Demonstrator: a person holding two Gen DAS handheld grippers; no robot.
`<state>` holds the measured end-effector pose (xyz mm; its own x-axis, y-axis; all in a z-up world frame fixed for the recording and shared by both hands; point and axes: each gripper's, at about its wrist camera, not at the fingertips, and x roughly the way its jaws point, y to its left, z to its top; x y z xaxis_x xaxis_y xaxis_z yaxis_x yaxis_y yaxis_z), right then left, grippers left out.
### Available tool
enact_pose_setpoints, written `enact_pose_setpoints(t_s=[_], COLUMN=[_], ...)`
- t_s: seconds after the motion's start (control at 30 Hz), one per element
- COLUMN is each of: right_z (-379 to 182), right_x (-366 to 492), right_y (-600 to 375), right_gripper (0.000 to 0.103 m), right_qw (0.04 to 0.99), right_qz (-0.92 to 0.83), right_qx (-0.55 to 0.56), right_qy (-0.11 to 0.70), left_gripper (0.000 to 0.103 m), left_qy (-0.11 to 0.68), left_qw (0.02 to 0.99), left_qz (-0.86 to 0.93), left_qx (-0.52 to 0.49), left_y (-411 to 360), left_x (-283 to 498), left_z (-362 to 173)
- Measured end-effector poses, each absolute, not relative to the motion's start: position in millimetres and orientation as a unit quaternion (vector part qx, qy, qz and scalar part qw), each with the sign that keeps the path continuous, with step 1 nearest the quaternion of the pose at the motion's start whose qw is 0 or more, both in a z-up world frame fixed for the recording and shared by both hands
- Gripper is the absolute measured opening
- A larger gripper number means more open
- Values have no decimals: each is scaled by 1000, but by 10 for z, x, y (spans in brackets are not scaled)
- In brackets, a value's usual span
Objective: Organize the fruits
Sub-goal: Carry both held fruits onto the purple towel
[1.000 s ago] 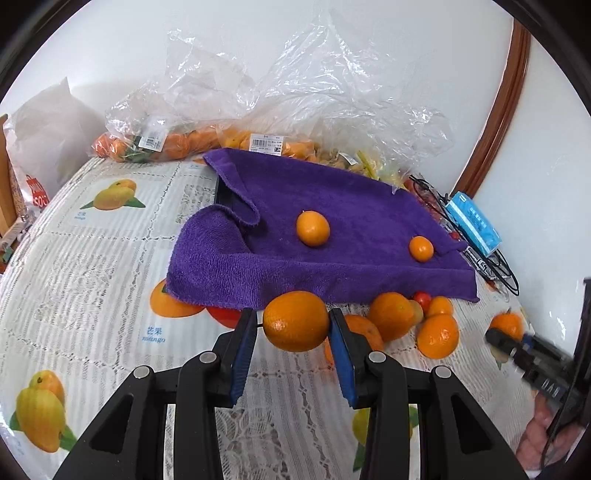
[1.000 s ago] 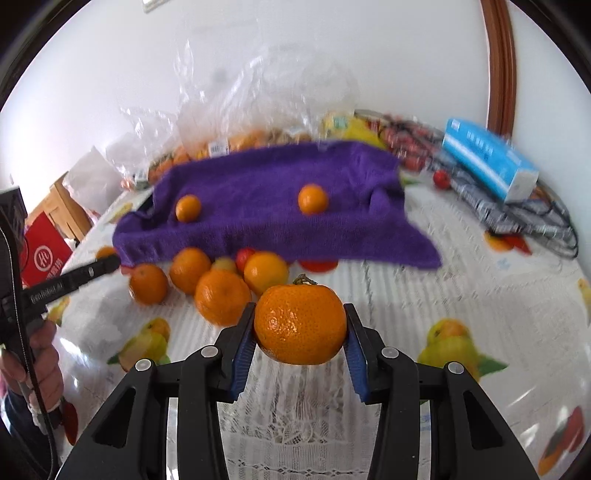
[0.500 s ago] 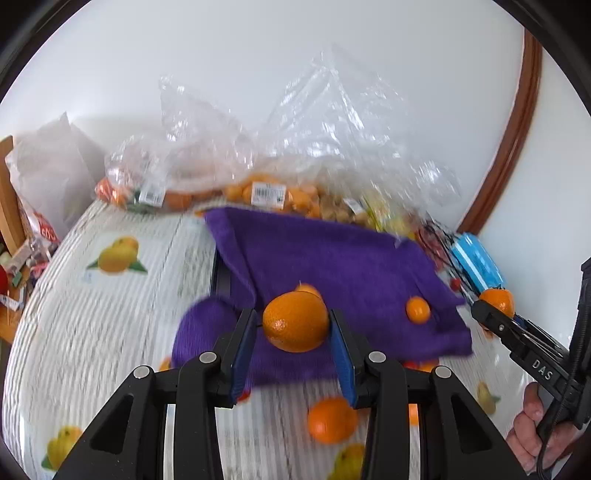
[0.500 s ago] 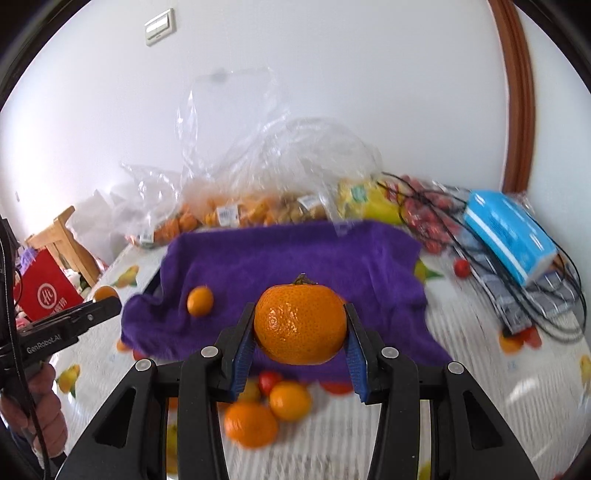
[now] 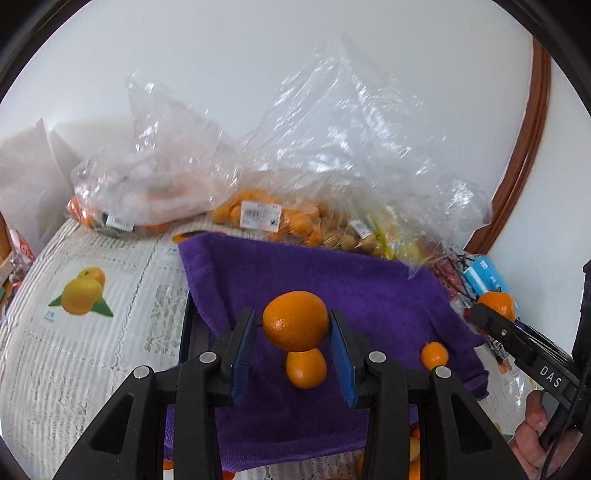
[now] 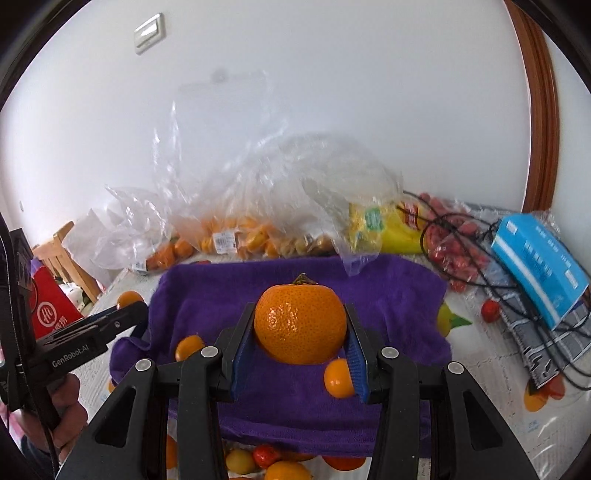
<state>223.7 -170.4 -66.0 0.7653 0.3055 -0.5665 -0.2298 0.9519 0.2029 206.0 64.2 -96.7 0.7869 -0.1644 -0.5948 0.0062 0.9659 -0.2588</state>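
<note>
Fruits numbered four over the purple towel: two small oranges lay on it, and two more hung above it, one per tool. Left gripper clenched a smooth orange; right gripper clenched a stemmed mandarin. Only the right wrist view showed the loose fruit below the towel's near edge, plus one wall switch and one blue box.
</note>
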Motion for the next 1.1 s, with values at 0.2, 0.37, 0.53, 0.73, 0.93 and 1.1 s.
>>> enact_pose_setpoints(t_s=[0.2, 0.37, 0.53, 0.73, 0.93, 1.1], right_z=[-768, -848, -857, -857, -865, -913], right_x=[2255, 2303, 2313, 2313, 2318, 2344], right_y=[-1760, -1838, -1884, -1912, -1940, -1955], right_gripper=[44, 44, 44, 44, 44, 44], right_qw=[939, 936, 937, 938, 938, 936], right_qz=[121, 111, 104, 100, 96, 93], right_qx=[50, 57, 63, 66, 65, 64], right_qy=[319, 328, 327, 326, 327, 334], left_gripper=[37, 37, 37, 37, 37, 37], left_qy=[326, 328, 333, 330, 335, 339], left_qw=[936, 936, 934, 934, 932, 931], left_qz=[-38, -32, -30, -28, -24, -22], left_qx=[-127, -125, -129, -130, -135, -136], left_y=[688, 699, 716, 718, 737, 742], left_x=[2071, 2095, 2117, 2112, 2134, 2147], left_z=[-1039, -1075, -1100, -1088, -1108, -1123])
